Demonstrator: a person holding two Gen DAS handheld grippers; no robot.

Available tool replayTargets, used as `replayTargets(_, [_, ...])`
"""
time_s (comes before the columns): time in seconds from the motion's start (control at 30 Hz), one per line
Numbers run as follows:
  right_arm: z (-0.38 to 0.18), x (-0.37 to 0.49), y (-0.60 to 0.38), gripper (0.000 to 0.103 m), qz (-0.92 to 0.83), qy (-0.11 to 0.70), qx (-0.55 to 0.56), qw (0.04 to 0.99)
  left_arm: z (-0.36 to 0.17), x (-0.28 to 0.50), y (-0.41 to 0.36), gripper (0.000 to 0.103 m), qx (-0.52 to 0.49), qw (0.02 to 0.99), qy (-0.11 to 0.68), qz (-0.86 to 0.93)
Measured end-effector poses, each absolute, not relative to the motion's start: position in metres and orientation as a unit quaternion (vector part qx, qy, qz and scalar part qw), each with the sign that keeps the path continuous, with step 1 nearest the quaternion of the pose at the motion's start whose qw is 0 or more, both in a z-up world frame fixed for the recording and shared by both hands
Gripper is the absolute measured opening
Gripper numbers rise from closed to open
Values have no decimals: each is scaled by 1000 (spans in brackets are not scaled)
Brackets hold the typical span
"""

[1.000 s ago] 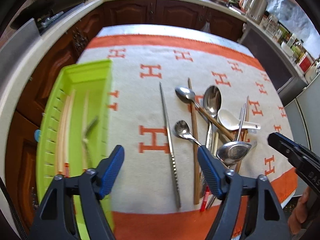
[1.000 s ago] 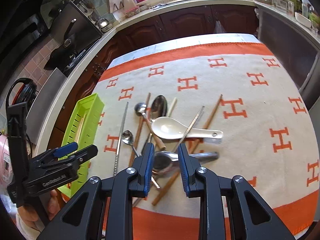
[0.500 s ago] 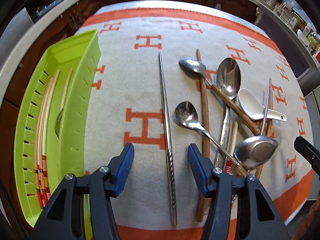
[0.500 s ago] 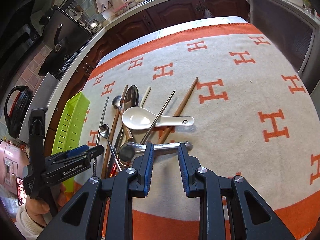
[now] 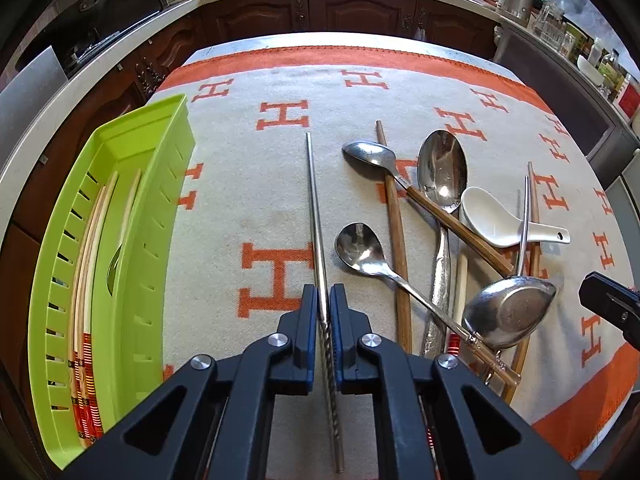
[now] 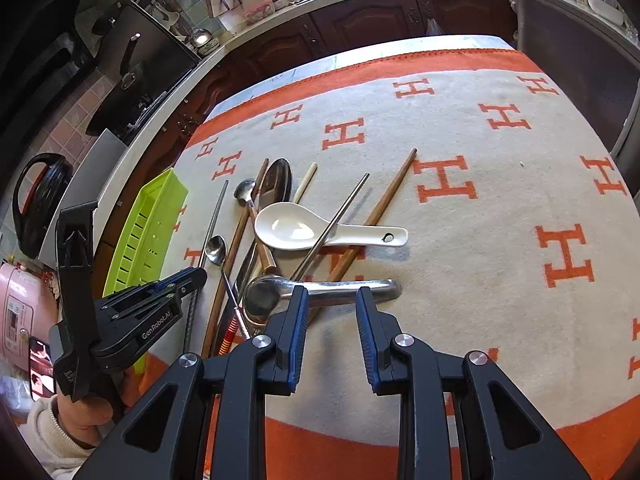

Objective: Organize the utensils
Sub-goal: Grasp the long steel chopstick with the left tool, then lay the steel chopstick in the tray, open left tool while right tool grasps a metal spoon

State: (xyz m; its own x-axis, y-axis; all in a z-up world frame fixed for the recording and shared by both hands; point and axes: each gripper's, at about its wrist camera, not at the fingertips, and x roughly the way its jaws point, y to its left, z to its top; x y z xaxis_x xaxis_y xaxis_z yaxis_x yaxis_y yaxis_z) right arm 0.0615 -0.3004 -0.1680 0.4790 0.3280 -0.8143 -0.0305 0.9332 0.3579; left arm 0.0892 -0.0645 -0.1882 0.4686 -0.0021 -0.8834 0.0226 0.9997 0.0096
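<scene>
— What's the left gripper [image 5: 325, 322] got?

— Its blue pads are clamped on a steel chopstick [image 5: 315, 208], near the ridged end, close to the near edge of the orange-and-cream cloth [image 5: 280, 80].

— And the right gripper [image 6: 331, 334]?

— Jaws apart, nothing between them, poised over the handle of a big steel ladle [image 6: 320, 286].

— The rest?

— Spoons and chopsticks piled around a white soup spoon [image 6: 296, 230]. The green tray [image 5: 132, 216] sits at the cloth's left edge with chopsticks in it.

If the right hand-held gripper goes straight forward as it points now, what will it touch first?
Most likely the steel ladle's handle, lying crosswise just ahead of the open right hand-held gripper. The white spoon lies beyond. Depth is uncertain.
</scene>
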Motion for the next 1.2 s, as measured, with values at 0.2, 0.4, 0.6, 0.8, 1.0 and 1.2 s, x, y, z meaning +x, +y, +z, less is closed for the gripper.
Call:
replayTargets(0.2, [-159, 58, -290, 25, 121, 488, 129, 855, -184, 86, -56, 3, -11, 858, 514, -12])
replayTargets(0.4, [-147, 57, -271, 25, 149, 479, 104, 858, -154, 74, -44, 3, -29, 871, 491, -12])
replayTargets(0.6, [-140, 65, -237, 25, 205, 469, 63, 856, -108, 59, -21, 3, -38, 889, 456, 2])
replayTargets(0.8, [-146, 80, -192, 22, 264, 466, -14, 844, -92, 44, 26, 3, -36, 892, 446, 60])
replayTargets(1.0, [-169, 97, -158, 13, 294, 486, -90, 818, -115, 45, 77, 3, -53, 877, 465, 104])
replayTargets(1.2, [-185, 103, -139, 9, 295, 495, -153, 803, -143, 48, 98, 3, -63, 866, 487, 97])
